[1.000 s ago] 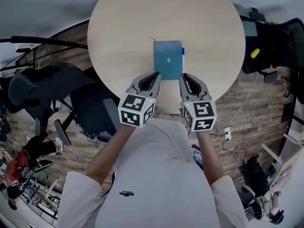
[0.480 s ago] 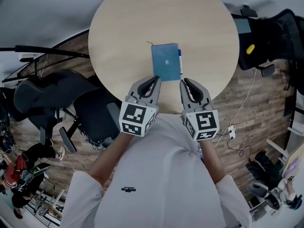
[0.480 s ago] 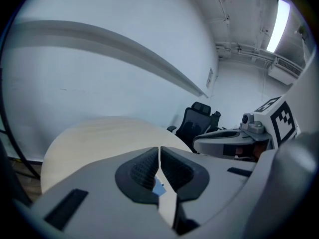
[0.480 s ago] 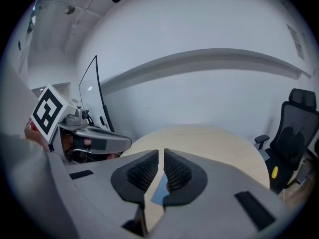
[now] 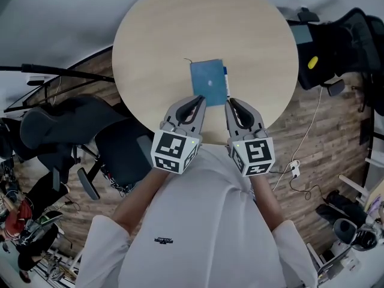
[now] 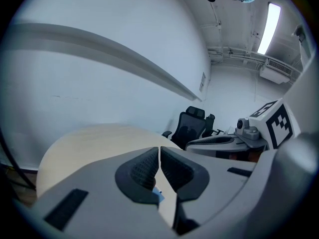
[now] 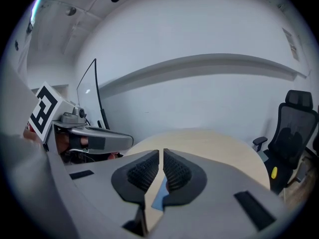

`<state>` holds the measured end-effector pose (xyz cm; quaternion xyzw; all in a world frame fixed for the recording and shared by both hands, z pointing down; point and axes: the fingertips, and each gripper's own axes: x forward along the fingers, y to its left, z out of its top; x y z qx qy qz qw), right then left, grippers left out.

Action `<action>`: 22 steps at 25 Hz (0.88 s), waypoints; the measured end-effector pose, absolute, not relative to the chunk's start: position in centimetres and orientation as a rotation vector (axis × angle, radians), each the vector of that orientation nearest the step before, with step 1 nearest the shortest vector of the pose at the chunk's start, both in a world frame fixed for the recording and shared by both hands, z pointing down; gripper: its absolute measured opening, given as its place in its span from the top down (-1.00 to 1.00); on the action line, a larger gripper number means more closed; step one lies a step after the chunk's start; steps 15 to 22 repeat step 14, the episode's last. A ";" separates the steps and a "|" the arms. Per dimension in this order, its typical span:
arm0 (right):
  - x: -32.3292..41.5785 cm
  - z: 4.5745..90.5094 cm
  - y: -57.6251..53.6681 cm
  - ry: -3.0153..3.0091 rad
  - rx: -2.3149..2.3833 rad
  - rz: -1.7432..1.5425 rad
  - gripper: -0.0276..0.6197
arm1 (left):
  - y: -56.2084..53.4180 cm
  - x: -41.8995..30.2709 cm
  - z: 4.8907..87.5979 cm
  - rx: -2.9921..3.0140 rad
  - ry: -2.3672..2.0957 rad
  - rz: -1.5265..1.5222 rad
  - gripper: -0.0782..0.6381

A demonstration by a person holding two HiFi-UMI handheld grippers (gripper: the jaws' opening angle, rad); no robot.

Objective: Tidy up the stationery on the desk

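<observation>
A blue notebook [image 5: 208, 82] lies near the front middle of the round light-wood table [image 5: 156, 35], with a pen [image 5: 226, 78] tucked along its right edge. My left gripper [image 5: 199, 100] is just at the notebook's near left corner and is shut, with nothing held. My right gripper [image 5: 231, 102] sits at the near right corner, also shut and holding nothing. A sliver of the blue notebook [image 7: 160, 199] shows below the right jaws, and a blue sliver [image 6: 158, 195] under the left jaws. The tabletop [image 6: 89, 143] stretches beyond the left jaws.
Black office chairs stand to the left [image 5: 60, 122] and right [image 5: 342, 41] of the table. A cable with a white plug [image 5: 292, 168] lies on the wooden floor. A dark chair [image 7: 291, 128] is beyond the table's right edge; another chair [image 6: 192, 126] stands behind the table.
The view has shifted slightly, so the table and notebook sit a little higher in the picture. Both grippers stay shut at the notebook's near corners.
</observation>
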<state>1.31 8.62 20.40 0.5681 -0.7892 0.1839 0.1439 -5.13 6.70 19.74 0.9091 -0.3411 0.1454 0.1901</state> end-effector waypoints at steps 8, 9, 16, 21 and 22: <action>0.6 20.0 8.8 -2.276 1.690 0.519 0.77 | 6.9 -5.7 19.2 2.588 -1.004 0.384 0.70; 0.6 20.0 8.8 -2.273 1.697 0.517 0.78 | 7.0 -5.7 19.2 2.586 -1.004 0.383 0.70; 0.2 20.3 9.3 -2.256 1.736 0.505 0.80 | 7.3 -6.2 19.6 2.572 -1.005 0.394 0.70; 0.2 20.3 9.3 -2.256 1.736 0.505 0.80 | 7.3 -6.2 19.6 2.572 -1.005 0.394 0.70; 0.2 20.3 9.3 -2.256 1.736 0.505 0.80 | 7.3 -6.2 19.6 2.572 -1.005 0.394 0.70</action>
